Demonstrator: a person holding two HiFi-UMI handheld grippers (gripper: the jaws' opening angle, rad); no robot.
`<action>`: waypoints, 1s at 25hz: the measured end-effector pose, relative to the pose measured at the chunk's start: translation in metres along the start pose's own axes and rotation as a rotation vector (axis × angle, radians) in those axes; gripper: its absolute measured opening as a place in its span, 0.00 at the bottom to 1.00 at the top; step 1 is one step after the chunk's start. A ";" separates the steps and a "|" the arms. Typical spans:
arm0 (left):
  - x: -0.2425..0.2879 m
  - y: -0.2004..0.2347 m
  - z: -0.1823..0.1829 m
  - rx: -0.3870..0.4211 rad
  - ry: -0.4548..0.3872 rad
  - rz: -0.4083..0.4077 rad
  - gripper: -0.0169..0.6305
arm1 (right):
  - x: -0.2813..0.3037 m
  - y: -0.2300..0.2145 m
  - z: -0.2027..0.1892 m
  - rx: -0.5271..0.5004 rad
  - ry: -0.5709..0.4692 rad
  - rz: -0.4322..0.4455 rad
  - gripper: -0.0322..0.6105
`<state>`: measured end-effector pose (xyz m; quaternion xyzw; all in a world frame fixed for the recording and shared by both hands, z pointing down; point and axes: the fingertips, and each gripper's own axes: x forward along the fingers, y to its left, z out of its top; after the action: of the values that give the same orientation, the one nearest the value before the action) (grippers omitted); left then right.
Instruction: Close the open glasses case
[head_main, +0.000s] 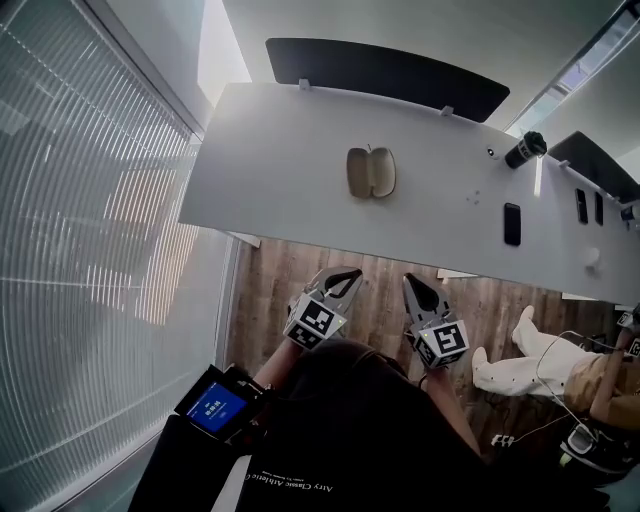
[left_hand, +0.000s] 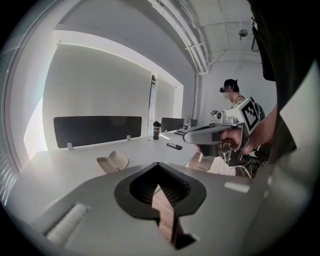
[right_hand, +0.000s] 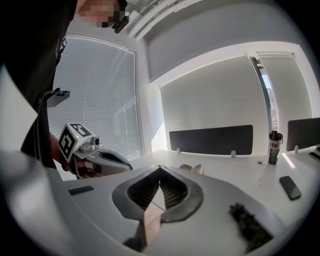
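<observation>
The glasses case (head_main: 370, 172) lies open on the white table (head_main: 280, 170), two beige shells side by side, near the table's middle. It shows small in the left gripper view (left_hand: 112, 162) and in the right gripper view (right_hand: 192, 169), well beyond the jaws. My left gripper (head_main: 350, 274) and right gripper (head_main: 411, 282) hang side by side over the wooden floor, short of the table's near edge. Both point toward the case. Each gripper's jaws meet at the tips, left (left_hand: 158, 164) and right (right_hand: 160, 168), with nothing between them.
A black phone (head_main: 512, 223) and a dark bottle (head_main: 524, 150) lie on the table's right part. A dark divider panel (head_main: 385, 75) runs along the far edge. Window blinds (head_main: 90, 250) fill the left. Another person (head_main: 560, 370) sits at the right.
</observation>
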<state>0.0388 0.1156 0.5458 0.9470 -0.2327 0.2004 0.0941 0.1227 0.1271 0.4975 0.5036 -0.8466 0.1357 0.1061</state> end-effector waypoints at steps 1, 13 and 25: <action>0.001 0.006 0.003 -0.002 -0.003 -0.008 0.04 | 0.005 -0.002 0.004 -0.001 0.004 -0.009 0.06; 0.031 0.091 -0.002 -0.050 -0.004 -0.035 0.04 | 0.076 -0.030 0.017 -0.014 0.027 -0.037 0.06; 0.039 0.152 -0.025 -0.114 0.064 -0.013 0.04 | 0.135 -0.042 0.010 0.022 0.032 -0.008 0.06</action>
<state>-0.0110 -0.0260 0.5978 0.9348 -0.2342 0.2165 0.1565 0.0959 -0.0067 0.5360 0.5061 -0.8411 0.1526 0.1147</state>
